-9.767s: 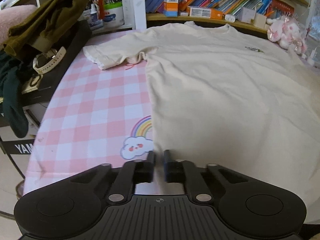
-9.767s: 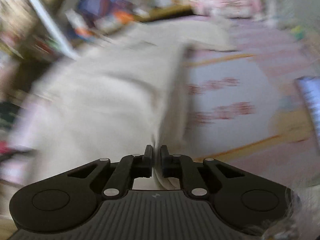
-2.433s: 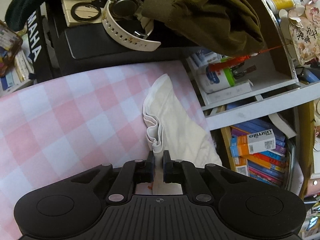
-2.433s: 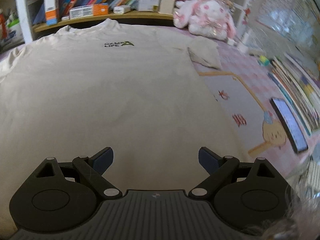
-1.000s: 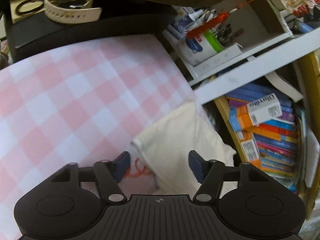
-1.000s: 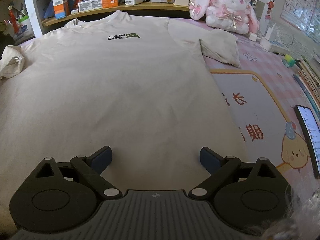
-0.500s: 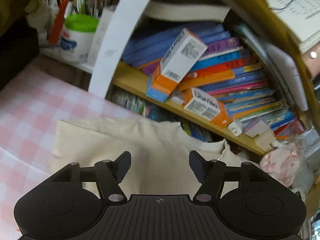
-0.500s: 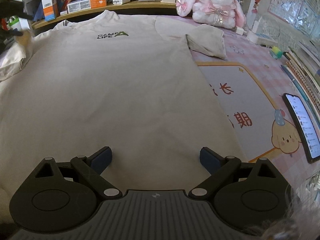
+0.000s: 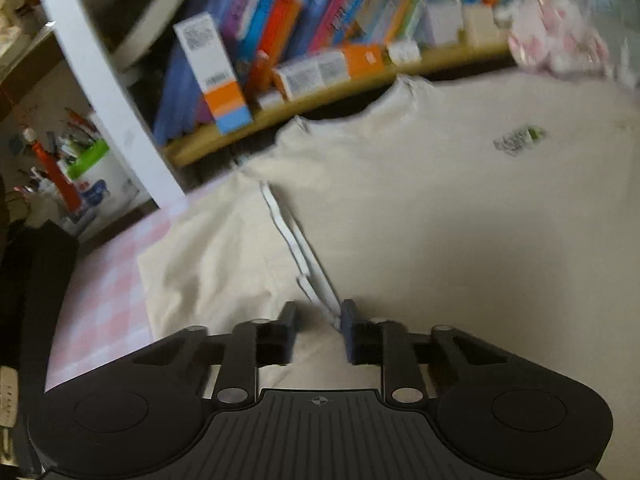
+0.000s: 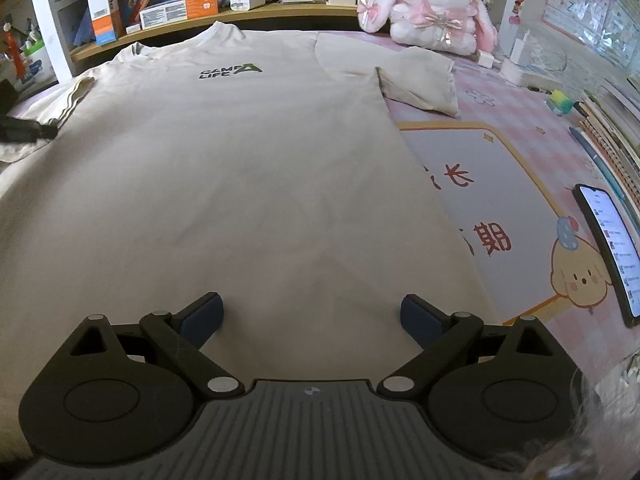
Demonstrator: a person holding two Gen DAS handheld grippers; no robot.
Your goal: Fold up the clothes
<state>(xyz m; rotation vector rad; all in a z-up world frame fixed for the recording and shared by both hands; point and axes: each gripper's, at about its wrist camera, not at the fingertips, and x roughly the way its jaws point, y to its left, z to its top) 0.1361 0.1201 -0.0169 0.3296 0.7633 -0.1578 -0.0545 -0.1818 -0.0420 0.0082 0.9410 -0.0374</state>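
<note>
At the far left of the worktop [image 9: 100,304], covered in a pink checked cloth, the folded-in left sleeve [image 9: 208,256] of the cream T-shirt [image 10: 248,168] is seen, its white hem edge [image 9: 298,248] running from far to near. The left tool [image 9: 319,330] is held low over that sleeve, its jaws narrowed but not closed, with the near end of the hem lying between them, against the right finger [image 9: 349,330]; whether the cloth is pinched cannot be told, the view being blurred. The T-shirt is spread flat, front up, across the middle of the worktop, collar toward the bookshelf [image 10: 224,16] at the far side. The right tool [image 10: 311,316] is held wide, empty, just above the near lower part of the shirt. The right sleeve [image 10: 420,80] lies spread out to the right. Further right a plush rabbit [image 10: 432,8] and a phone [image 10: 608,248] are seen.
</note>
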